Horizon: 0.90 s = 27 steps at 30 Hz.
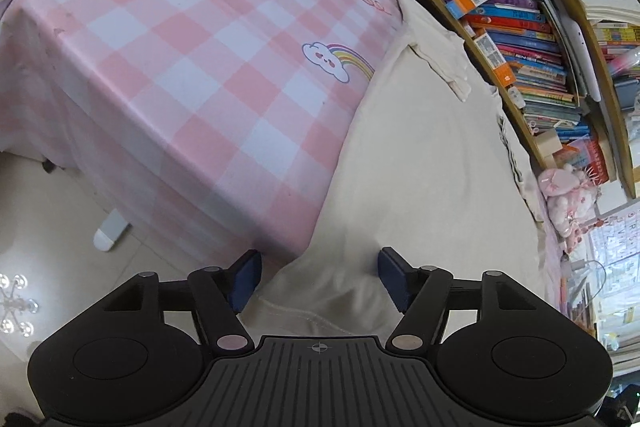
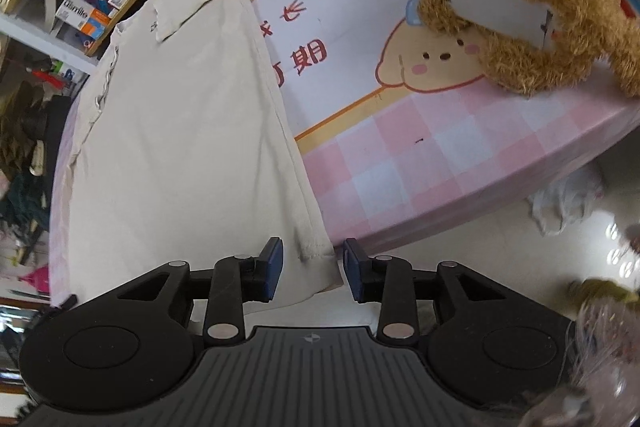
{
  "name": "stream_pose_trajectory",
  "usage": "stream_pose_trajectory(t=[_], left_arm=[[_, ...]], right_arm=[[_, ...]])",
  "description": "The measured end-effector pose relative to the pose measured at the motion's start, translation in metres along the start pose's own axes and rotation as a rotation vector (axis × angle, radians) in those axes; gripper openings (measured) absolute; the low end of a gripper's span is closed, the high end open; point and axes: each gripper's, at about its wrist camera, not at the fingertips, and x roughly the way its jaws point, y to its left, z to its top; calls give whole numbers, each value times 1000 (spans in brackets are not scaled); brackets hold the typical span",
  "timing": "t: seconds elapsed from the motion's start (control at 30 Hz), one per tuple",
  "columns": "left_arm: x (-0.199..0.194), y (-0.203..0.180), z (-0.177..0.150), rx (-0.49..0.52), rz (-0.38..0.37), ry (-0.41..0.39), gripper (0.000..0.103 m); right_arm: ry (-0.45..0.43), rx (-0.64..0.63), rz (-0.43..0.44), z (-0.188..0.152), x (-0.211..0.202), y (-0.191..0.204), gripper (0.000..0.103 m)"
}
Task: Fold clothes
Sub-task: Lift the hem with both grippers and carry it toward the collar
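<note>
A cream shirt point(image 1: 420, 163) lies spread flat on a table with a pink checked cloth point(image 1: 180, 47). Its collar end is far from me and its hem hangs over the near table edge. My left gripper point(image 1: 318, 277) is open, its blue pads on either side of the hem's left corner. In the right wrist view the same shirt point(image 2: 180, 131) runs away from me. My right gripper point(image 2: 313, 269) is open, its pads on either side of the hem's right corner point(image 2: 316, 263). Neither gripper holds the cloth.
A bookshelf point(image 1: 532, 39) full of books stands right behind the shirt. A brown plush bear point(image 2: 520, 7) sits on the table at the right. A pink plush toy point(image 1: 568, 199) lies beside the shelf. The floor point(image 1: 40, 227) lies below the table's near edge.
</note>
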Motion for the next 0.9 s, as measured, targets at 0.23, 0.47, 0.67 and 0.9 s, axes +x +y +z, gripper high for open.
stream_pose_trajectory(t=[0.23,0.47,0.67,0.9], left_arm=[[-7,1,0,12,-22,11,63],[-13,2,1,23,-44,22,40],[-10,0,0,54,-41,64,40],[-5,-4,-4,110,-76,123,39]], right_arm=[[74,95,41,13,6,-6,46],[123,175,37,19,18,-17,45],[127,213,35,18,20,-24,36],[102,143,91,6,14,-20,8]])
